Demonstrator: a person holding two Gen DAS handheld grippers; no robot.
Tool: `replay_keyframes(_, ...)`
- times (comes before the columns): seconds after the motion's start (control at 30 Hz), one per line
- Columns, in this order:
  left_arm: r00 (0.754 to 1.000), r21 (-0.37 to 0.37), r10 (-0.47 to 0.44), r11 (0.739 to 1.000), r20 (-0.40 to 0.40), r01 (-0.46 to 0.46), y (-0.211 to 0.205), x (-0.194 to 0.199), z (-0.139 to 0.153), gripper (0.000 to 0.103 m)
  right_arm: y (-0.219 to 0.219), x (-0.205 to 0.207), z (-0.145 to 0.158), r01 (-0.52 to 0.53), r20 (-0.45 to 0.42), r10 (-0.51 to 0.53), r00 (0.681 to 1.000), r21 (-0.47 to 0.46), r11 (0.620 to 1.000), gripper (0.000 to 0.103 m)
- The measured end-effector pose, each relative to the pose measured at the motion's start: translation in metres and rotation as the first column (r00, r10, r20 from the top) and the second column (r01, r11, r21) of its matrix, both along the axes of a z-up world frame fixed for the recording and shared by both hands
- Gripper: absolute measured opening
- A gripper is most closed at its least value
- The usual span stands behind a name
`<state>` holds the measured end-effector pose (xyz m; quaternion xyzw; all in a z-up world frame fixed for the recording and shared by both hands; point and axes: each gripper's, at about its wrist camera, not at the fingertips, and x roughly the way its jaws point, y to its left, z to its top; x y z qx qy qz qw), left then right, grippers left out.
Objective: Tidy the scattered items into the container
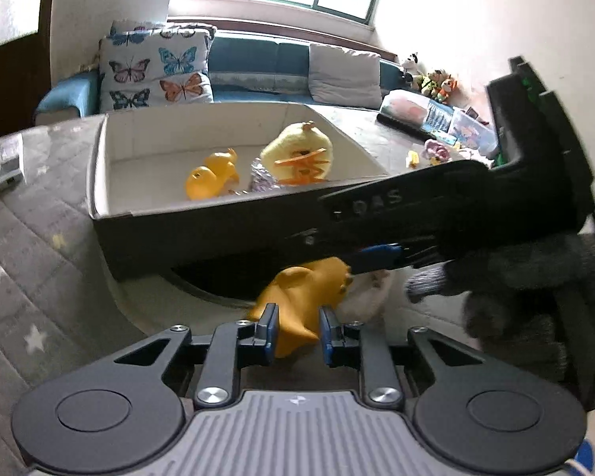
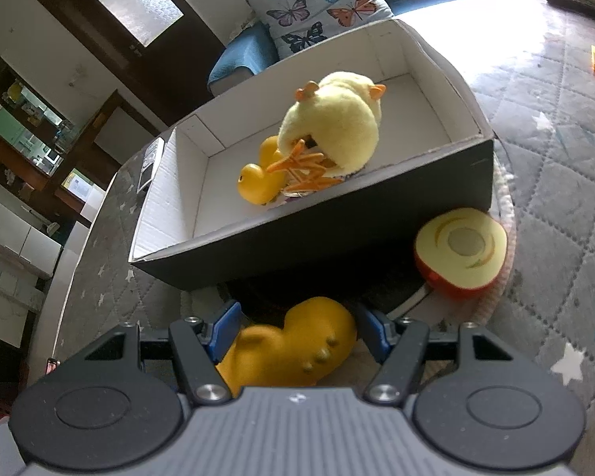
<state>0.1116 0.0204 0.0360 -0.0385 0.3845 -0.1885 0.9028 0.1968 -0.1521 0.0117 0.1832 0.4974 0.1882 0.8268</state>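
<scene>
Holding three toys already, the dark cardboard box (image 2: pixel 337 234) awaits the yellow rubber duck (image 2: pixel 297 345) clamped by both grippers (image 1: pixel 297 329) (image 2: pixel 297 337) and the halved toy apple (image 2: pixel 460 252) at its four o'clock.

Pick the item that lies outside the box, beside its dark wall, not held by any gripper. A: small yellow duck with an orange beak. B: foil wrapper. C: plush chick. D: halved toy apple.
D: the halved toy apple lies on the mat against the box, while the plush chick lies inside.
</scene>
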Motion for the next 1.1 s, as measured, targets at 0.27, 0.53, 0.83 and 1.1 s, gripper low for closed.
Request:
replay_keyframes(0.27, 1.000, 0.002, 0.023, 1.000, 0.015, -0.023, 0.001, -0.008, -0.002, 0.027, -0.002, -0.001, 0.001, 0.008, -0.003, -0.008, 1.000, 0.000, 1.000, 0.066)
replay_keyframes(0.53, 1.000, 0.008, 0.005, 1.000, 0.004, -0.005, 0.003, -0.012, -0.011, 0.031, 0.004, 0.000, 0.000, -0.002, -0.013, 0.002, 1.000, -0.011, 1.000, 0.067)
replay_keyframes(0.83, 0.999, -0.018, 0.027, 0.999, -0.042, -0.028, 0.010, -0.006, -0.023, 0.033, 0.012, 0.000, -0.006, -0.033, -0.026, 0.032, 0.999, -0.030, 0.999, 0.071)
replay_keyframes(1.1, 0.999, -0.020, 0.027, 0.999, -0.044, -0.027, 0.017, -0.004, -0.024, 0.034, 0.014, 0.000, -0.007, -0.029, -0.026, 0.028, 0.999, -0.021, 0.999, 0.070)
